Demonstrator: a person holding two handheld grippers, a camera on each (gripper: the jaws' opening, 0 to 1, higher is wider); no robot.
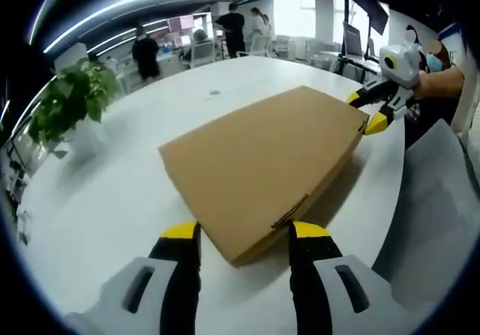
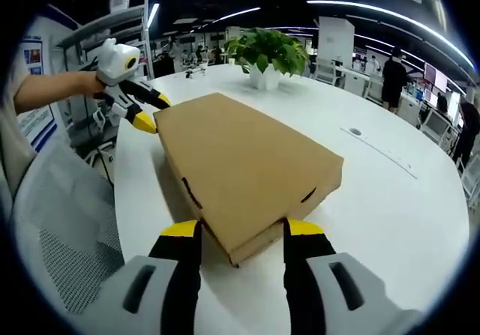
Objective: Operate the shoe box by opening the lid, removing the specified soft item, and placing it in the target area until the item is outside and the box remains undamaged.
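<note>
Our left gripper [image 1: 244,234] sits with its two yellow-tipped jaws spread wide on either side of one corner of the shoe box [image 1: 262,166]. The jaws straddle that corner and grip nothing; we cannot tell whether they touch the cardboard. Our right gripper [image 2: 241,234] does the same at the opposite end, jaws wide apart around the corner there, also clamped on nothing. Each gripper shows small in the other's view, at the far end of the box. The box is flat brown cardboard with its lid down, and it lies near the curved edge of the white tabletop [image 1: 112,192]. Its long axis runs straight from one gripper to the other, so both are equally near, one at each end. We judge that raising the lid depends on this end-to-end hold. A potted plant [image 2: 266,54] stands further in on the tabletop.
</note>
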